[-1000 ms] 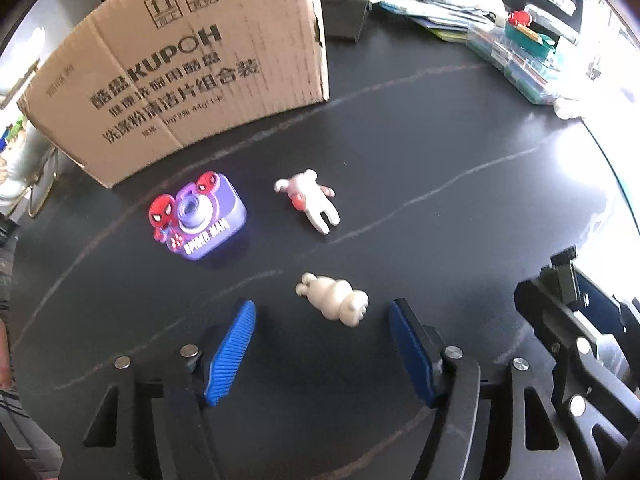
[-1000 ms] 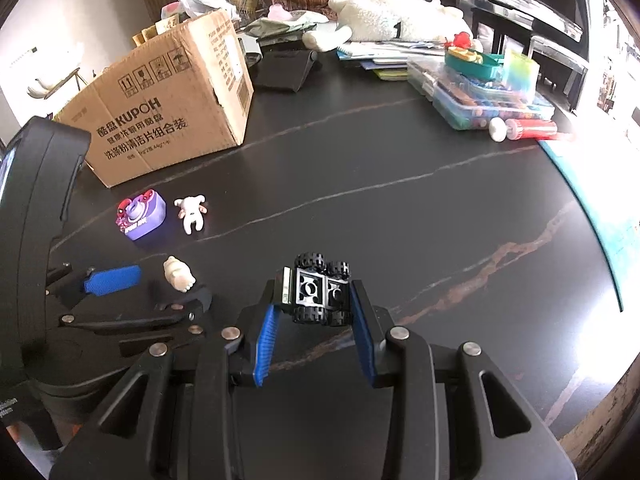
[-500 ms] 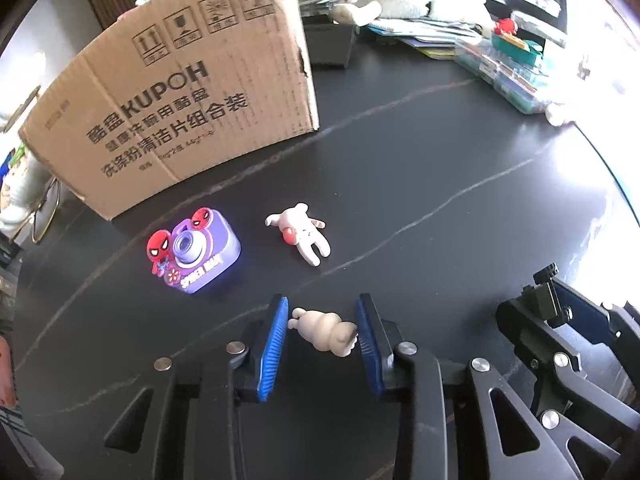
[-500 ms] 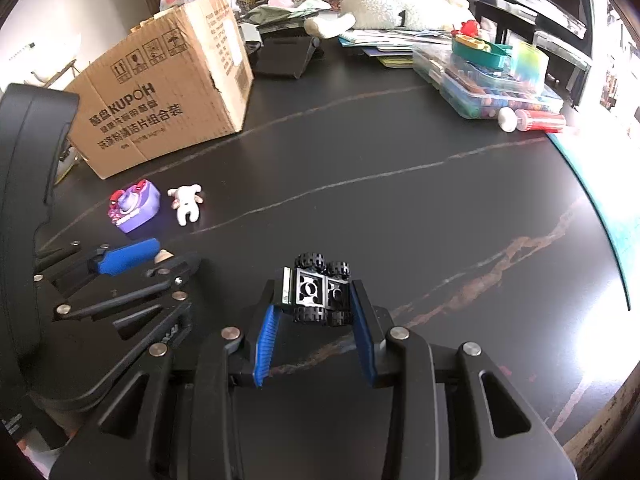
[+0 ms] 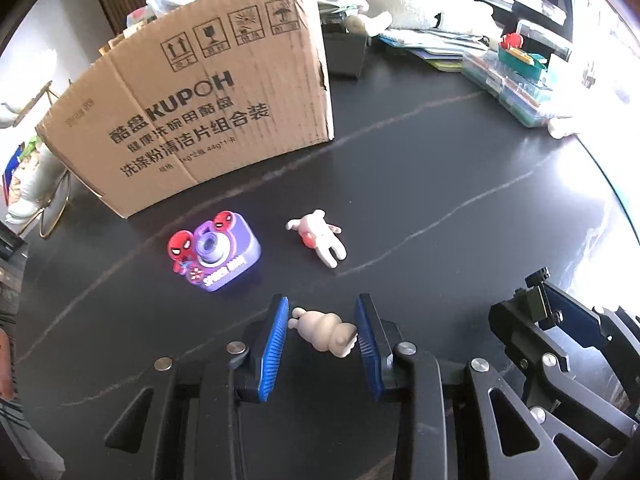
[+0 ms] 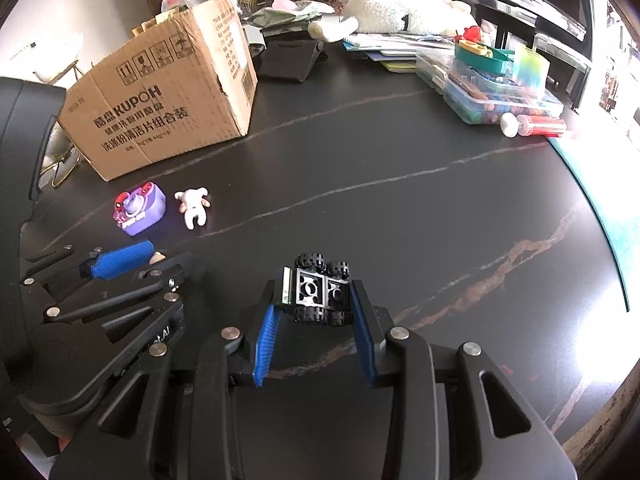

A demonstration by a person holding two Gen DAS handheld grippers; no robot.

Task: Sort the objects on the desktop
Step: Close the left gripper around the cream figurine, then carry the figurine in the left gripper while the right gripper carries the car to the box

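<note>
the left tool (image 5: 322,334) is clamped on a cream figure (image 5: 325,331), which lies with its long axis slanting from the left pad toward the right one, small end to the upper left. beyond it on the black worktop (image 5: 440,168) sit a purple toy camera (image 5: 216,254) and a white bunny figure (image 5: 318,236) lying flat, legs pointing down-right, both in front of the cardboard box (image 5: 208,116). the right tool (image 6: 316,320) grips a black wheeled brick car (image 6: 320,294), its wheels at the near and far ends.

Two low forward wrist views, shared cardboard box (image 5: 208,104)
</note>
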